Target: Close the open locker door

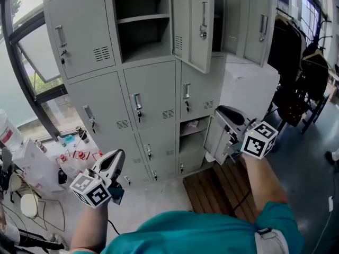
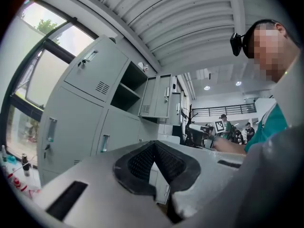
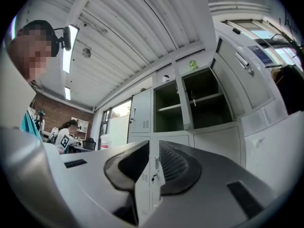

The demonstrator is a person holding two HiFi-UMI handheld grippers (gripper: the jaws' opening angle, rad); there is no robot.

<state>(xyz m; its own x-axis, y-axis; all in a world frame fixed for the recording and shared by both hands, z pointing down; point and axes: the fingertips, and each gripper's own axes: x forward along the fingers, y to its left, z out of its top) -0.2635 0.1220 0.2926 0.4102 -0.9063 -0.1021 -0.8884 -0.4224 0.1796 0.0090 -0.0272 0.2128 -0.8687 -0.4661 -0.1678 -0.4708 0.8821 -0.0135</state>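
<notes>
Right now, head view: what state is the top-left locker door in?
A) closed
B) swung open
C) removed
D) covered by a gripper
A: the top-left locker door sits flush in its frame with its handle showing; the open door hangs further right.

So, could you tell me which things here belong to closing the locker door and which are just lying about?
For the job: open locker door, door handle, open top compartment, left hand-held gripper, right hand-held gripper.

Lying about: small bottles on the floor, wooden slatted mat, hanging clothes, white drum.
</notes>
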